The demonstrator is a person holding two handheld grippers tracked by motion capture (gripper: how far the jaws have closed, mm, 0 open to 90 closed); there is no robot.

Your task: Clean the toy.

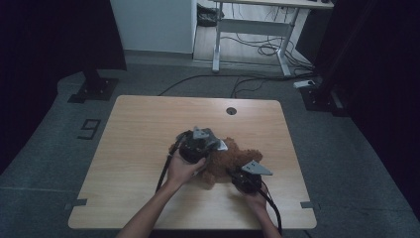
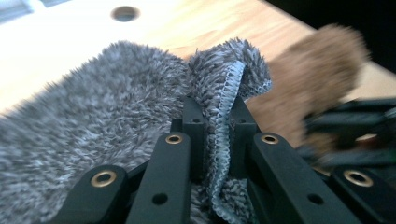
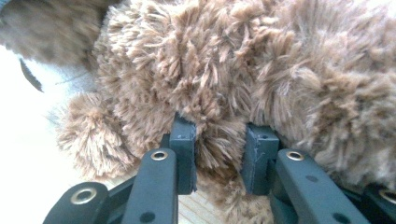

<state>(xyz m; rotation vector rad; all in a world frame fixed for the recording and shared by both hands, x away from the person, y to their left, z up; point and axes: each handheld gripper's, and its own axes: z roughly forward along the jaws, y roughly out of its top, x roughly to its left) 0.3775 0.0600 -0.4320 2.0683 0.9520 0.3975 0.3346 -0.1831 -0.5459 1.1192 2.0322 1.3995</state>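
Note:
A brown plush teddy bear [image 1: 236,157] lies on the wooden table [image 1: 138,129], right of centre. My left gripper [image 1: 210,144] hovers over the bear's left side, shut on the stitched hem of a fluffy grey cloth [image 2: 93,116], which is pinched between its jaws [image 2: 217,116]. The bear [image 2: 317,79] shows blurred beyond the cloth. My right gripper [image 1: 235,173] sits at the bear's near right side. In the right gripper view its jaws [image 3: 218,140] are shut on a tuft of the bear's brown fur [image 3: 224,70].
A round cable hole [image 1: 231,110] sits near the table's far edge. Beyond the table are a white desk frame [image 1: 247,29], loose floor cables [image 1: 247,82] and black stand bases [image 1: 94,89]. Bare tabletop stretches to the left and far side.

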